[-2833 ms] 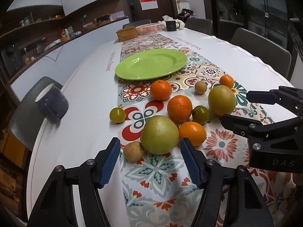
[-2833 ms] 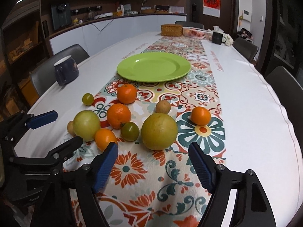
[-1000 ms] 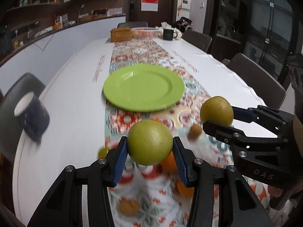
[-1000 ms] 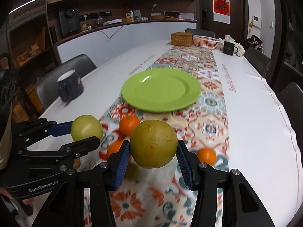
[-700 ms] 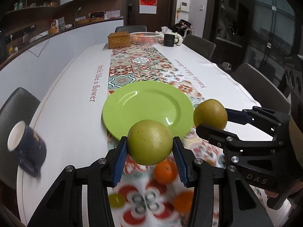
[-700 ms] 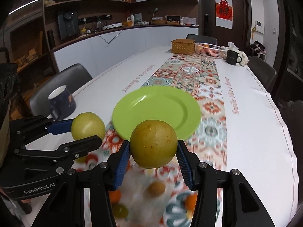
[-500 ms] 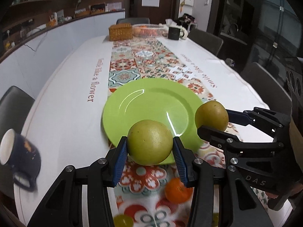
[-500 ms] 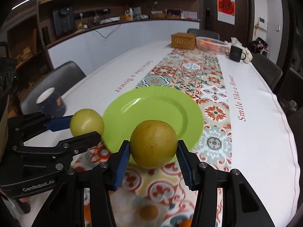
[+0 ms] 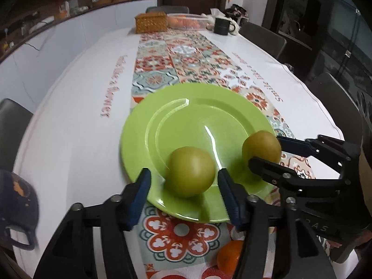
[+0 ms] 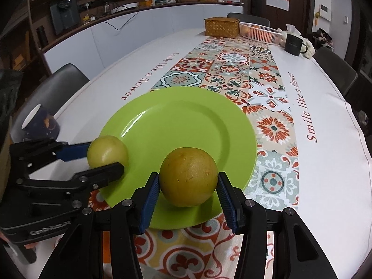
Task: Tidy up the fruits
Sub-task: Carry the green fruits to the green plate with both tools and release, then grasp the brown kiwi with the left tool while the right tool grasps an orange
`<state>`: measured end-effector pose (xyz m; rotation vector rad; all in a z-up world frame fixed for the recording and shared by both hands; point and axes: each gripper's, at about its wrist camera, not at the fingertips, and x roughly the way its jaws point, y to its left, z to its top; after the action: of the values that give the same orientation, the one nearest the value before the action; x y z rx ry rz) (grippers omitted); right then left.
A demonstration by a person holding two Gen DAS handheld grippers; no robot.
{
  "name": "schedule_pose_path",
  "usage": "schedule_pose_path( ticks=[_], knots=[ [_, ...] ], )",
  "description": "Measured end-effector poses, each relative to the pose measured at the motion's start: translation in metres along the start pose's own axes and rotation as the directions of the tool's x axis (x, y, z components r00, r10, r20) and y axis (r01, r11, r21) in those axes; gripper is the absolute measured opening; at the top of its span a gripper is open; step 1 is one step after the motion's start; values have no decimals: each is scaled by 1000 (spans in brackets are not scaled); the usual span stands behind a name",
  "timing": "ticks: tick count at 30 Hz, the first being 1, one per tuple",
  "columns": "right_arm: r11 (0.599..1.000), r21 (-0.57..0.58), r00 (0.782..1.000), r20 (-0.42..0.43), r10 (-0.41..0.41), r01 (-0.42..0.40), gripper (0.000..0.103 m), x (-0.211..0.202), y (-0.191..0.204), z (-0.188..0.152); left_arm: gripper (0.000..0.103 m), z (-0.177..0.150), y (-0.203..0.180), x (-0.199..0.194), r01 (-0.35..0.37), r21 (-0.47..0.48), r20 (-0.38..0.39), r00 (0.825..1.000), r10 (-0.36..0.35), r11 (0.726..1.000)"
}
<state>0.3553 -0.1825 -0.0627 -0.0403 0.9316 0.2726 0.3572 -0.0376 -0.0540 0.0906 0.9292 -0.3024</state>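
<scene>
A green plate (image 9: 186, 121) lies on the patterned runner; it also shows in the right wrist view (image 10: 181, 125). My left gripper (image 9: 184, 186) is open, its blue pads apart on either side of a yellow-green fruit (image 9: 190, 171) that rests on the plate's near part. My right gripper (image 10: 188, 193) has its pads against a darker yellow fruit (image 10: 188, 176) at the plate's near rim. Each view shows the other gripper: the right one (image 9: 267, 148) with its fruit (image 9: 261, 145), the left one (image 10: 104, 155) with its fruit (image 10: 107, 152).
An orange (image 9: 229, 257) lies on the runner just in front of the plate. A dark blue mug (image 10: 40, 123) stands at the left table edge. A wicker box (image 10: 222, 27), a white basket (image 10: 260, 33) and a black mug (image 10: 293, 44) stand at the far end. Chairs surround the table.
Both grippers moved forward and down over the plate with their fruits. The left jaws have opened and its fruit now rests on the plate. The right fruit sits low at the plate.
</scene>
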Motion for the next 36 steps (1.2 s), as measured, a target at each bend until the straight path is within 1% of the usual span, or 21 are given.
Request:
schedule_pose_path(
  ticks=[2,4,5,8,10,11,12,14,21,23,25,31,36],
  knots=[
    [1000,5,1000,19,-5,5,58,-6,-1,0,63,-1,0,-8,-11,4,14,1000,11,1000],
    [1000,7,998,54,-30,29,63,-19,-1,0,63,-2,0,-16,-31,-2,21,999,31,1000],
    [999,11,997,68,-37,36,63,-25,-1,-1,64,-2,1,-20,-33,-4,30,999,33,999],
    [998,9,994,95,-56,55,63,-44,2,-6,68,-11,-1,-41,-72,-7,57,996,72,997],
    [998,-1,991,116,-66,67,63,-57,5,-11,70,-18,-4,-56,-93,-4,77,993,93,996],
    [997,-6,989,132,-74,75,63,-66,7,-16,73,-21,-5,-62,-98,-2,86,991,98,995],
    [997,-11,987,142,-74,76,63,-73,9,-19,74,-25,-7,-70,-107,3,94,990,106,994],
    [997,-12,985,157,-68,70,68,-86,12,-25,76,-33,-12,-85,-120,9,113,987,118,993],
    [997,-31,971,232,-56,65,68,-135,33,-49,87,-64,-23,-136,-156,19,182,972,150,988],
    [998,-30,967,249,-53,63,74,-148,39,-58,89,-73,-24,-149,-162,17,198,968,156,987],
    [998,-29,964,260,-47,57,74,-158,44,-64,91,-83,-25,-162,-166,11,215,963,159,986],
    [997,-42,953,297,-51,67,74,-183,64,-93,92,-115,-26,-190,-187,7,247,952,180,982],
    [996,-69,954,297,-38,61,74,-191,82,-118,92,-142,-27,-200,-189,26,243,954,177,982]
  ],
)
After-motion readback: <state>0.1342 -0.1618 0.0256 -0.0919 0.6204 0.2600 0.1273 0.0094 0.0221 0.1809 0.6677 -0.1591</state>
